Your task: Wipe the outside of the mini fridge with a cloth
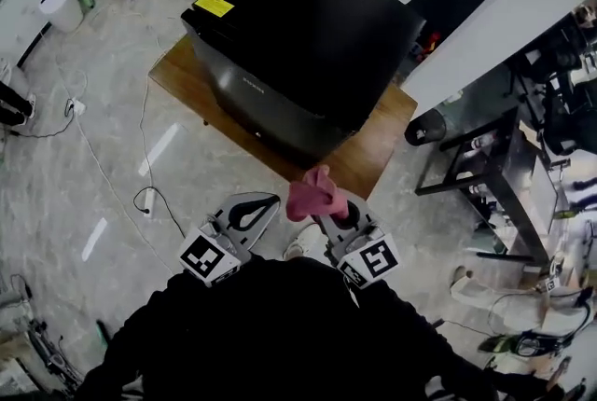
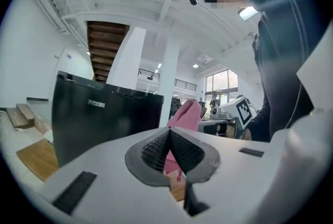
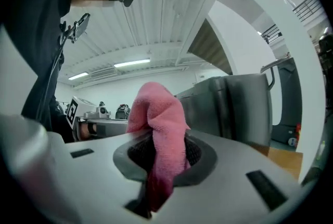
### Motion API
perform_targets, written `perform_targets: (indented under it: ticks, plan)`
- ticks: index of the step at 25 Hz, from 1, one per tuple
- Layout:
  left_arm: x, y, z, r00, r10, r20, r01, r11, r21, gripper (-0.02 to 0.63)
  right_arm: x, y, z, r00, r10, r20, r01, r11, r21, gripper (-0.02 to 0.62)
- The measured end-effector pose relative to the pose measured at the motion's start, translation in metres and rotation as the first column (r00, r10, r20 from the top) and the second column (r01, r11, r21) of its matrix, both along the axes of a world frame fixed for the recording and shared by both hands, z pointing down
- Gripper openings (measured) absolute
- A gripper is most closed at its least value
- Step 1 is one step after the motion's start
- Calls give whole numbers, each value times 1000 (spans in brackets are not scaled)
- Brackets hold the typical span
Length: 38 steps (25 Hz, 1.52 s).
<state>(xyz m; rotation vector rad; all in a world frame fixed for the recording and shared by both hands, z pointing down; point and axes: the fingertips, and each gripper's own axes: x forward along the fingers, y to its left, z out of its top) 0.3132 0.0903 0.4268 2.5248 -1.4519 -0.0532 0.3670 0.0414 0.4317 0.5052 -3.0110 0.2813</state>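
The black mini fridge (image 1: 298, 45) stands on a low wooden board (image 1: 368, 157), its door side facing me. My right gripper (image 1: 322, 211) is shut on a pink cloth (image 1: 312, 194) that sticks up from its jaws, short of the fridge's near front. In the right gripper view the pink cloth (image 3: 158, 129) is pinched between the pads, with the fridge (image 3: 229, 108) behind it. My left gripper (image 1: 250, 211) is shut and holds nothing, level with the right one. The left gripper view shows the fridge (image 2: 99, 119) ahead and the cloth (image 2: 186, 113) beyond the closed jaws.
A white cable (image 1: 140, 175) trails over the marble floor left of the board. A metal rack (image 1: 494, 185) with clutter stands to the right, and a white column (image 1: 504, 17) crosses the upper right. A white bin (image 1: 61, 6) sits at far left.
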Motion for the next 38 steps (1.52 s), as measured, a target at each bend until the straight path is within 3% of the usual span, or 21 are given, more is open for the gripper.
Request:
perform_targets:
  ticks: [10,20,26,34,38]
  plan:
    - [-149,111,-6,984,-177,13,177,984,5,6,-168,116,-10,971,-240,10,240,971,11,64]
    - [-294,174,-19,940,-341,24,340,940,38,6,-320,180,-21,913,-407,12,407,913,31,64]
    - [-327,165,-14,912,-409,26,408,912,42,6,-353,172,-17,882,-471,16,470,881,47,64]
    - [-436,91,-19,872,-487,55,486,873,40,6,-473,105,-14,831,-551,76,550,835,31,64]
    - [-480,44,-36,862,-501,81,497,865,62,6,-520,61,-34,823,-556,112,556,830,38,64]
